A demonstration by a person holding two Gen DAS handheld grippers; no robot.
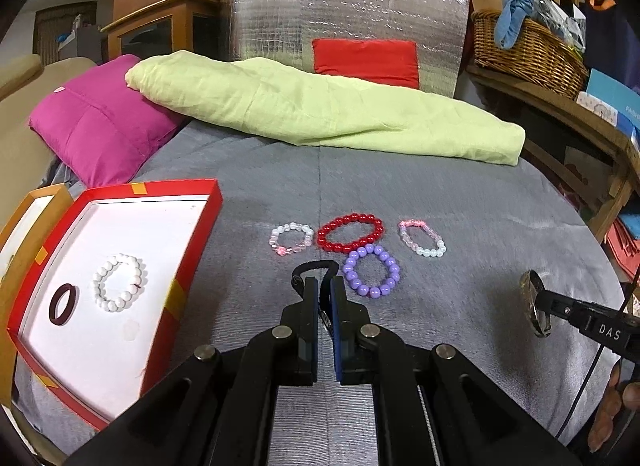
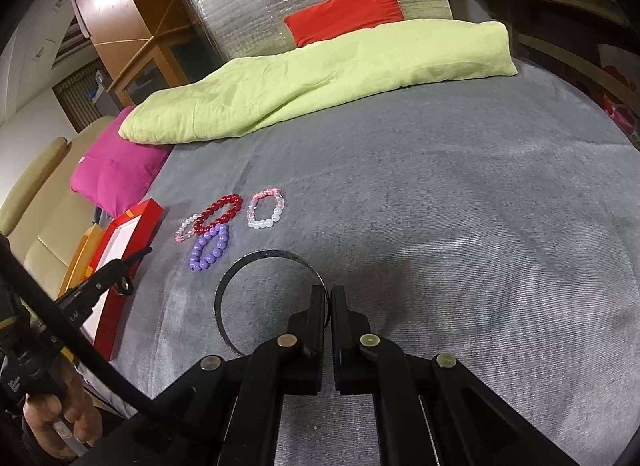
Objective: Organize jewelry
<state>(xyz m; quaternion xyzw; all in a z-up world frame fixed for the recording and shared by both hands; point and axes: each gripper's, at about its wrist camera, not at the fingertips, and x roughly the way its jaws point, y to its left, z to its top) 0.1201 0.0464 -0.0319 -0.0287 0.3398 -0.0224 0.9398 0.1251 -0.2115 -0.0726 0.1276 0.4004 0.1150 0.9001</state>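
I have the left hand-held gripper [image 1: 325, 286] clamped on a black elastic band [image 1: 310, 269], which loops out past its fingertips just in front of the purple bead bracelet [image 1: 372, 270], my landmark here. My right hand-held gripper [image 2: 330, 294] is pinched shut on the rim of a thin metal bangle [image 2: 240, 266], held on edge over the grey bedspread [image 2: 460, 205] on the near side of the purple bracelet; from the left wrist camera the same bangle [image 1: 534, 304] hangs well to the right of it. Touching the purple bracelet on its far side lies the red bead bracelet [image 1: 351, 232], with a pale pink-and-clear bracelet [image 1: 291, 238] just left of that and another pink-and-white one [image 1: 423, 238] just right (all three flat on the bedspread). Well to the left of the purple bracelet sits the open red box [image 1: 192, 262], its white floor holding a white bead bracelet [image 1: 119, 282] and a dark ring-shaped bangle [image 1: 64, 303] beside it. Far beyond the purple bracelet a folded light-green cloth [image 1: 320, 109] lies across the bed, a magenta cushion [image 1: 100, 125] at its left end and a wicker basket [image 1: 528, 53] up on a shelf to the right.
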